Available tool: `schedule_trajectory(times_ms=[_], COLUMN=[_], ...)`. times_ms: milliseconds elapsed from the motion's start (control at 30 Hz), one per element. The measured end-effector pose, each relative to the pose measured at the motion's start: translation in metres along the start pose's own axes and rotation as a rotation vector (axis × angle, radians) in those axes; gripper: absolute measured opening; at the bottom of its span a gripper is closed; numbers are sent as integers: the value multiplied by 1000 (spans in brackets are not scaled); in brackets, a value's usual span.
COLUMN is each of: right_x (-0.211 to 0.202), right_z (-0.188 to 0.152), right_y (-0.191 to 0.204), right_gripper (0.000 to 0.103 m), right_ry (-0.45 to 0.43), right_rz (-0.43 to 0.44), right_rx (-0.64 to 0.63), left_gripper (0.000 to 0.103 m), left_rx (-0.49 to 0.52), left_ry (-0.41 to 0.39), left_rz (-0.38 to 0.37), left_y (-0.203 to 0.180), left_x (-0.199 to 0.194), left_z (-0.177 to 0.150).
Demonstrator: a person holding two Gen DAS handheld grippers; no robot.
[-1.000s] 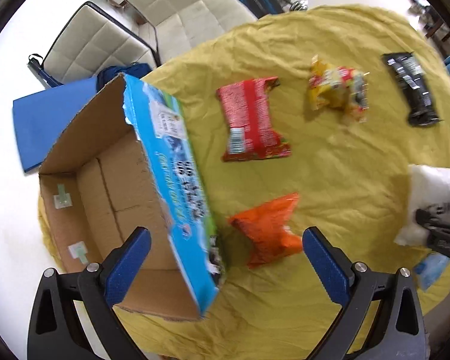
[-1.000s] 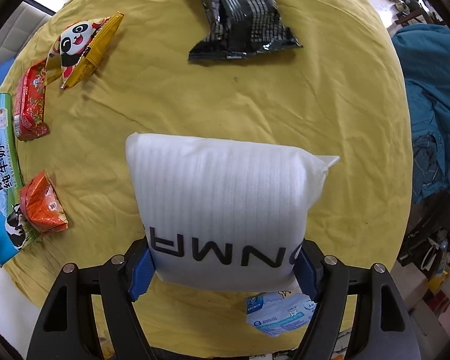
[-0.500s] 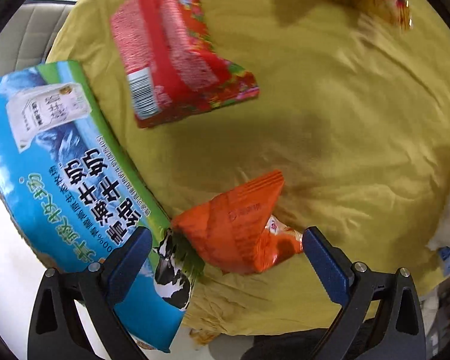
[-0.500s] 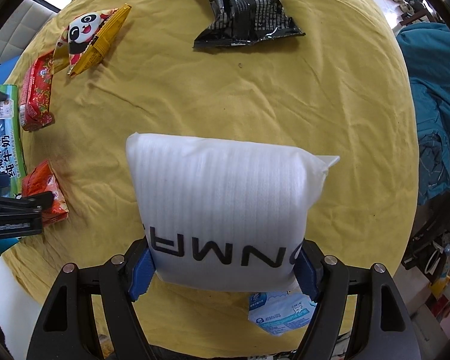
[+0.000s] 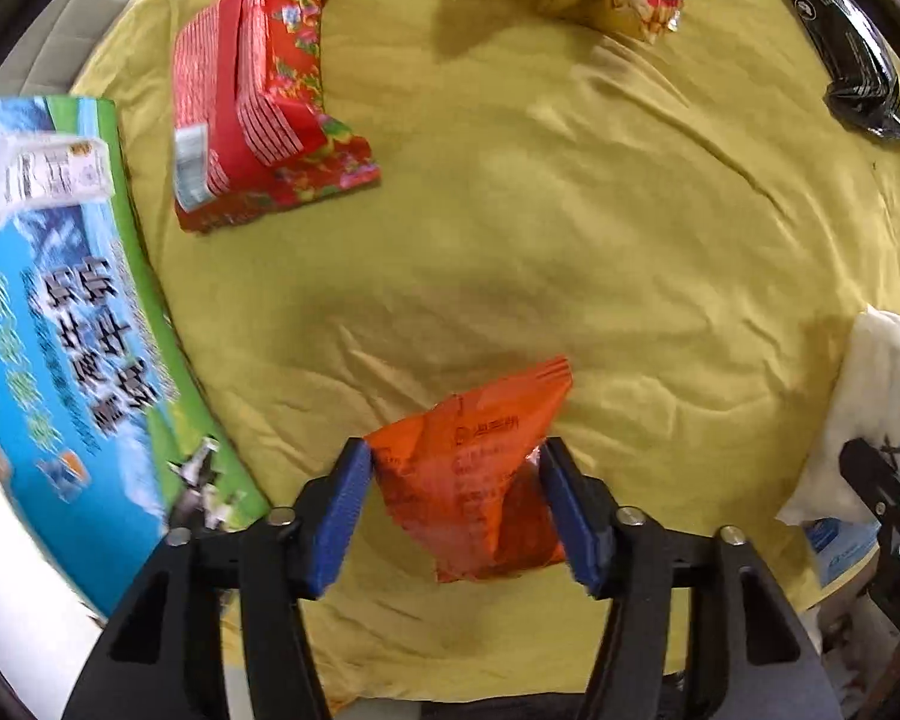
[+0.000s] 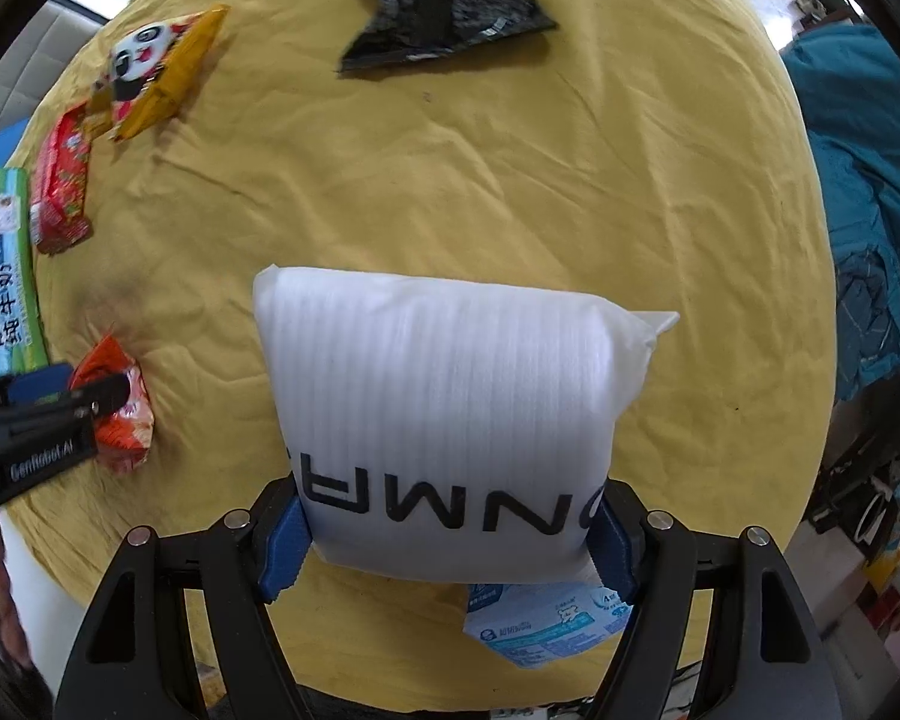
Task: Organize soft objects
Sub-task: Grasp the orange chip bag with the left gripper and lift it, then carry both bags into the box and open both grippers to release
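An orange snack packet (image 5: 480,474) lies on the yellow cloth and sits between the blue pads of my left gripper (image 5: 456,504), which have closed in on its sides. It also shows in the right wrist view (image 6: 120,414) with the left gripper (image 6: 60,396) on it. My right gripper (image 6: 450,534) is shut on a white foam pouch (image 6: 450,408) with black letters. The pouch shows at the right edge of the left wrist view (image 5: 882,408).
A blue and green carton box (image 5: 60,324) stands at the left. A red packet (image 5: 258,120), a yellow panda packet (image 6: 150,72) and a black packet (image 6: 444,12) lie farther back. A small blue-white packet (image 6: 546,618) lies under the pouch. A teal cloth (image 6: 858,192) is off the table's right.
My left gripper dropped down to the table and closed its jaws onto the orange packet. My right gripper kept its hold on the white pouch and barely moved.
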State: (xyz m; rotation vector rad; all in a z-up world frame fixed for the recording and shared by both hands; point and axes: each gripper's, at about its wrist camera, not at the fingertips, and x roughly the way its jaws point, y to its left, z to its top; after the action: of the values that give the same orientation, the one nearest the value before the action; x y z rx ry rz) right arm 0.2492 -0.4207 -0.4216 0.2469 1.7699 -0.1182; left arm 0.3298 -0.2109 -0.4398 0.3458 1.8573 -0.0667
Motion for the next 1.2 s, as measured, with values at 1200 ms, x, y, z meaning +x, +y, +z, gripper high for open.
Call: schedule_trajectory(times_ms=[1200], right_x=[-137], right_z=[-71], right_y=[118], right_gripper=[67], right_ry=[-263], right_rz=[98], right_rx=[-178], left_gripper=[47], left_rx=[-213], left_ry=[-505], left_rz=[-172], left_y=[88], left_x=[-143], left_z=[-165])
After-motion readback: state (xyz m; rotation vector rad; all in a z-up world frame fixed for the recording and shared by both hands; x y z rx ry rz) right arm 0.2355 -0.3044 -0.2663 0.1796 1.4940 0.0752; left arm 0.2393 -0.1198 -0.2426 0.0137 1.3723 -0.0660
